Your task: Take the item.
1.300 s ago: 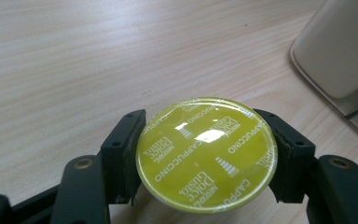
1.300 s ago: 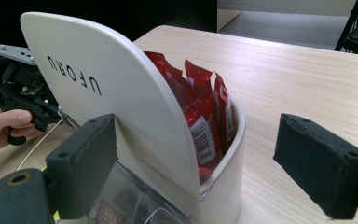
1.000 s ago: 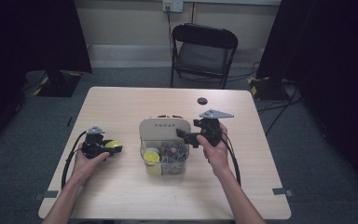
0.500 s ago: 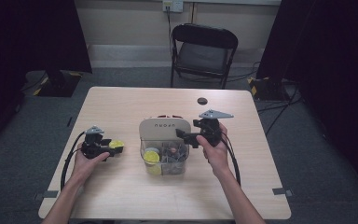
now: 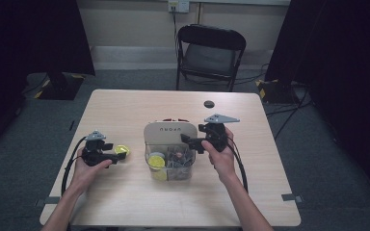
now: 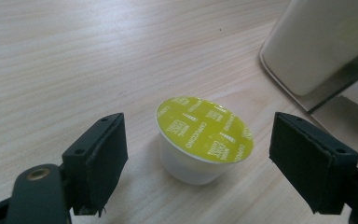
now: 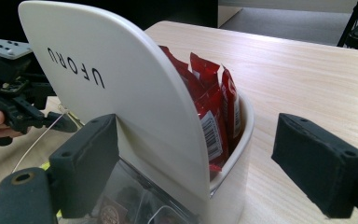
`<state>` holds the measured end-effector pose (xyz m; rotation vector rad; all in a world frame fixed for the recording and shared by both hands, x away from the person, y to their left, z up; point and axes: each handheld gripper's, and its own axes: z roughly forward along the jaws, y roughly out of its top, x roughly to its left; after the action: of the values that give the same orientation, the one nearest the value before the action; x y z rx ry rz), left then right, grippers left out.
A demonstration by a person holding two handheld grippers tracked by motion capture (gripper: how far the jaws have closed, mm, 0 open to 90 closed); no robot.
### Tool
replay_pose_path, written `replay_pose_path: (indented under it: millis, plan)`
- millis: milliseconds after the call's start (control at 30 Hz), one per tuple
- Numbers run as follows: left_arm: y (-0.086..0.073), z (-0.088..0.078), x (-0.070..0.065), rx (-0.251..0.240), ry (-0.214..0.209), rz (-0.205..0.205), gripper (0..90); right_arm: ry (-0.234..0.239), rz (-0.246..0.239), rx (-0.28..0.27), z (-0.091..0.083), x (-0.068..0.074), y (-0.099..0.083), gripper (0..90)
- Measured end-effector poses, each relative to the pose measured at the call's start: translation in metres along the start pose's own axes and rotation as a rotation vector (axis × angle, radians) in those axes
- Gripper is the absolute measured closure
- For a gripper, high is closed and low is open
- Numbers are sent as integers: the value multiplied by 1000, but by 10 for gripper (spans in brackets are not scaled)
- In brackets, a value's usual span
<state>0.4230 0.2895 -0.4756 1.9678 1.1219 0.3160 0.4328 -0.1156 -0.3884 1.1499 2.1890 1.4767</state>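
Two open jaws flank the yellow-lidded capsule (image 6: 200,140), left gripper (image 5: 118,156) just opening, empty; pulling back may topple it. Right gripper (image 5: 189,140) gapes, probably clear of the organiser (image 5: 168,132).

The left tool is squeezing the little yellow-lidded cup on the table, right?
Not squeezing. In the left gripper view the left tool has just been opening, and its pads stand apart from the yellow-lidded cup, which sits free between them on the table.

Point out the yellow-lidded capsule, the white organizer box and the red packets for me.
yellow-lidded capsule (image 6: 204,128), left gripper view, middle of its yellow foil lid.
white organizer box (image 7: 121,88), right gripper view, its tall lettered back panel.
red packets (image 7: 214,112), right gripper view, barcode side.
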Motion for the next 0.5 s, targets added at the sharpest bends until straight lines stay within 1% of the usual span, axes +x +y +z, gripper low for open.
replay_pose_path:
  millis: [33, 67, 167, 200, 267, 333, 367, 400, 467, 500]
  plan:
    - [0, -2, -3, -5, 3, 0, 191, -1, 1, 1, 0, 0, 0, 138]
    - [-1, -3, -4, -6, -6, 0, 190, -2, 1, 1, 0, 0, 0, 139]
    - [-4, -10, -9, 0, 4, 16, 190, -5, 2, 1, -1, 1, 0, 141]
    - [-6, -12, -10, -3, 2, 13, 193, -6, 2, 2, -1, 1, 0, 142]
    - [-9, -18, -12, 14, 1, 26, 195, -10, 1, -1, -1, 1, 0, 141]
    - [-13, -22, -13, -3, 10, 22, 198, -14, 1, -3, -2, 1, 0, 138]
    - [-15, -24, -14, -7, 2, 10, 200, -16, 2, -4, -2, 1, 0, 130]
    - [-17, -26, -14, 0, 4, 16, 203, -18, 5, -6, -2, 1, 0, 128]
    - [-20, -27, -19, 20, 13, 45, 217, -14, 5, -8, -2, 1, 0, 135]
    - [-23, -28, -22, 17, 12, 58, 220, -16, 3, -9, -2, 1, 0, 135]
